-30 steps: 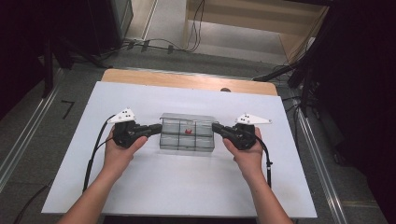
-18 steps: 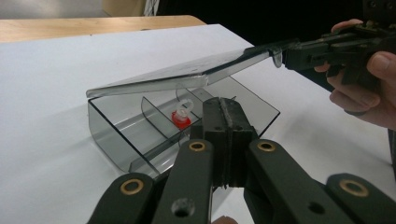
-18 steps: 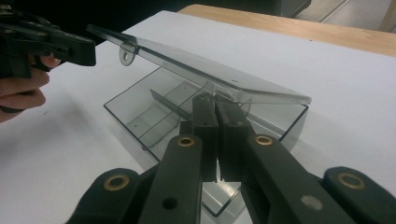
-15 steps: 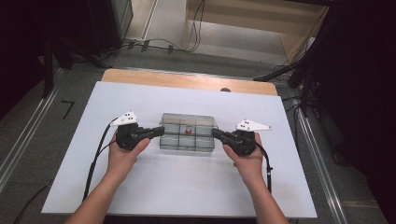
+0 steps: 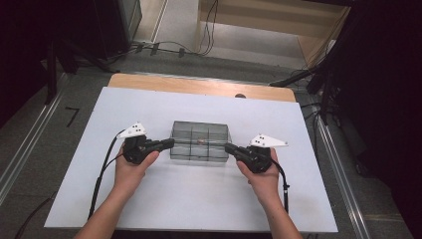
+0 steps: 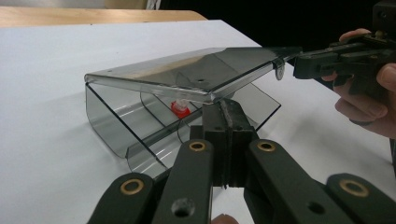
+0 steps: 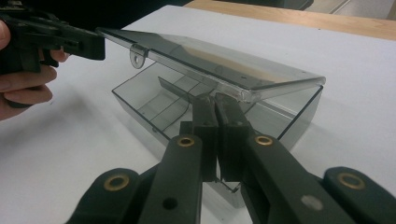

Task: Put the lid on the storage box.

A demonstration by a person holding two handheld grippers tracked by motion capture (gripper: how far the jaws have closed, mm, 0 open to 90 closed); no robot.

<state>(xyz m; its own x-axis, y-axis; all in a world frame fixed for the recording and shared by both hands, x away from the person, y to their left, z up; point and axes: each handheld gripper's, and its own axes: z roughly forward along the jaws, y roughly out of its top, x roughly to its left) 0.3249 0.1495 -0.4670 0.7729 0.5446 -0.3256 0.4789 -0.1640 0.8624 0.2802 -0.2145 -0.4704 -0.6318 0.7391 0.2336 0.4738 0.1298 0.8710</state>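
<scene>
Lid (image 6: 196, 72) now raised off box (image 5: 200, 142), red piece (image 6: 180, 108) inside.

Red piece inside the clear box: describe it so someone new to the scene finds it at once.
On the white table, between the two hand-held grippers, sits a smoky transparent compartment box with its hinged lid partly raised. Look into the divided compartments under that lid: the small red piece lies in a compartment near the middle. It is the one spot of colour there; the other compartments look bare.
</scene>
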